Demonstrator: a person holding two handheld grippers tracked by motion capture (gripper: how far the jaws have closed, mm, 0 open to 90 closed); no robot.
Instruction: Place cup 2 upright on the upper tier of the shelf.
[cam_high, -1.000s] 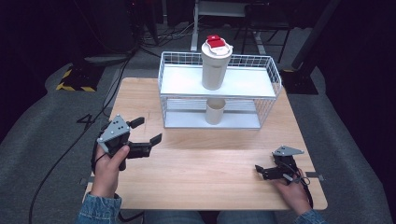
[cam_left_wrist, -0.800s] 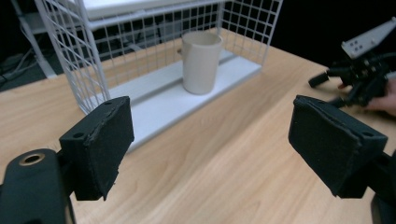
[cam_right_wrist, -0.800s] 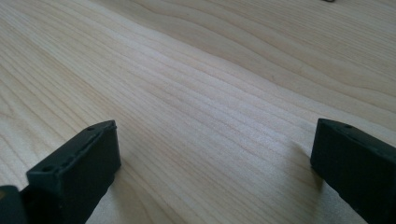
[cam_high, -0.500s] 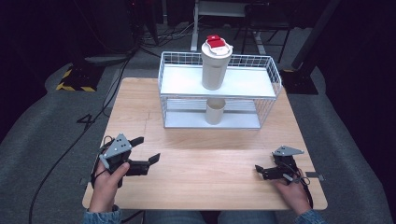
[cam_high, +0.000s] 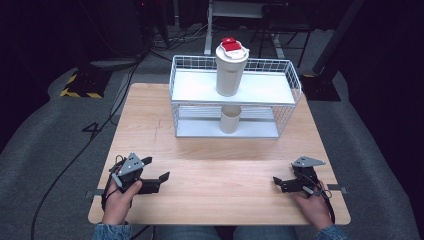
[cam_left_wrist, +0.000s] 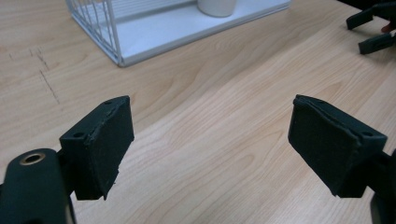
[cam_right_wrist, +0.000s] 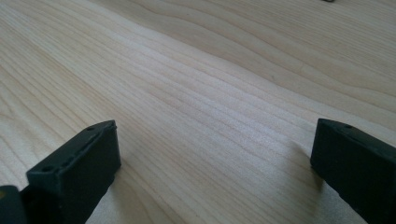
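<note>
A tall cream cup with a red lid (cam_high: 231, 70) stands on the top shelf of a white wire rack (cam_high: 195, 92). A shorter cream cup (cam_high: 230, 119) stands on the rack's lower shelf, its base (cam_left_wrist: 217, 5) also seen in the left gripper view. My left gripper (cam_high: 156, 168) (cam_left_wrist: 210, 140) is low over the table's near left part. It is open, with bare wood between its pads. My right gripper (cam_high: 280, 184) (cam_right_wrist: 212, 158) rests at the near right, open and holding nothing. It appears far off (cam_left_wrist: 373, 28) in the left gripper view.
The wooden table (cam_high: 220, 165) stretches between the rack and both hands. The rack's near corner (cam_left_wrist: 116, 51) lies ahead of my left gripper. Dark floor, cables and a yellow-black striped base (cam_high: 80, 90) surround the table.
My left hand has sunk toward the tabletop and drawn back toward the near edge, jaws still apart. The right hand has stayed put.
</note>
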